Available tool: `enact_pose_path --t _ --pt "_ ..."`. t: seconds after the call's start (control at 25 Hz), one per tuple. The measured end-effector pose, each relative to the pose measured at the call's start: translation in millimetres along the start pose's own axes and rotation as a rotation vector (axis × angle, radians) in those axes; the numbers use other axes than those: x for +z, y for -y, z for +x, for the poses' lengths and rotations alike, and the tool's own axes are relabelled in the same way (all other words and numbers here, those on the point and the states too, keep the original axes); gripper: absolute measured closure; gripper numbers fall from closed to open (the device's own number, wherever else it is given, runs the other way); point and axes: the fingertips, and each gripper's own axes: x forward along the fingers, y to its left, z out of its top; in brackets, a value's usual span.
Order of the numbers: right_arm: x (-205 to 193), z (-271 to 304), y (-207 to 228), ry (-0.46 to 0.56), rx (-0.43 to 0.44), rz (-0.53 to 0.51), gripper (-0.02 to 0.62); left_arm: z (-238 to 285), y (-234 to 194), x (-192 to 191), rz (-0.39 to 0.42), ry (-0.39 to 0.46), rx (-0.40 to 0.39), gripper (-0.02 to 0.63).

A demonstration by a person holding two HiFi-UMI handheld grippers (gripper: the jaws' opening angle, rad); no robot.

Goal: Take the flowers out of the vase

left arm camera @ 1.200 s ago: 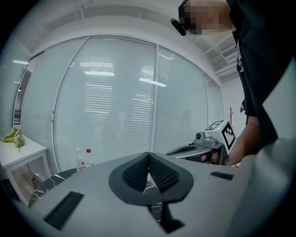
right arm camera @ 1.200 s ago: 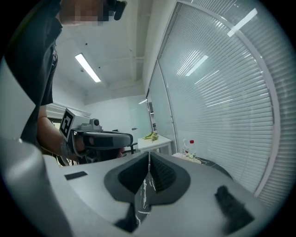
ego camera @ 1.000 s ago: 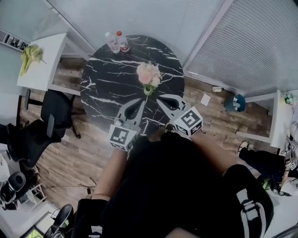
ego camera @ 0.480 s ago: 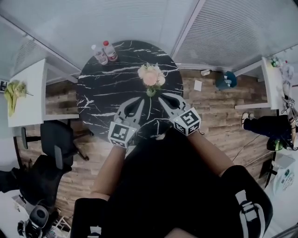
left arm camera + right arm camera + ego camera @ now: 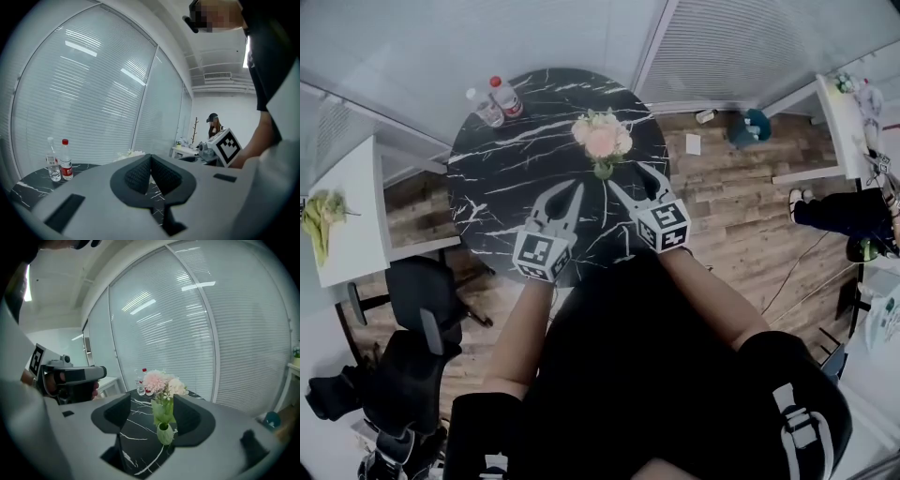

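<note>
Round desk (image 5: 502,178) directly ahead of the person. Vase (image 5: 603,171) on the desk, right of centre, with the flowers (image 5: 602,139) standing in it. Two bottles (image 5: 506,97) side by side at the desk's far left edge, well apart from the vase.

Left claw (image 5: 576,187) over the near part of the desk, left of the vase, not touching it. Right claw (image 5: 632,176) over the near right part. Its jaws have just been opening, and the vase stands ahead of them in line with the gap, untouched.

Side desk (image 5: 356,206) to the left across the floor (image 5: 722,187), with greens (image 5: 319,214) lying on it. Chair (image 5: 417,291) nearer than the side desk, left of the person.
</note>
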Motion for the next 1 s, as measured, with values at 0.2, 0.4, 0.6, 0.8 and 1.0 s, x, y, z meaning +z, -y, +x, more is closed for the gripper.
enact_pose_path --t 0.2,0.4,0.6,0.8,1.0 --pt "-7 15 10 -0.005 0.016 0.016 0.299 17 -4 -12 0.051 -0.022 0.023 0.595" --pt "-24 38 19 -0.035 0.019 0.036 0.262 33 -12 -24 0.078 -0.036 0.051 0.595" --pt "-37 57 32 -0.063 0.000 0.065 0.238 46 -21 -38 0.080 -0.052 0.076 0.595" --pt "-47 73 38 -0.076 -0.011 0.068 0.227 56 -29 -52 0.080 -0.058 0.085 0.595" --pt "-57 87 43 -0.090 -0.011 0.081 0.222 62 -36 -62 0.070 -0.066 0.099 0.595"
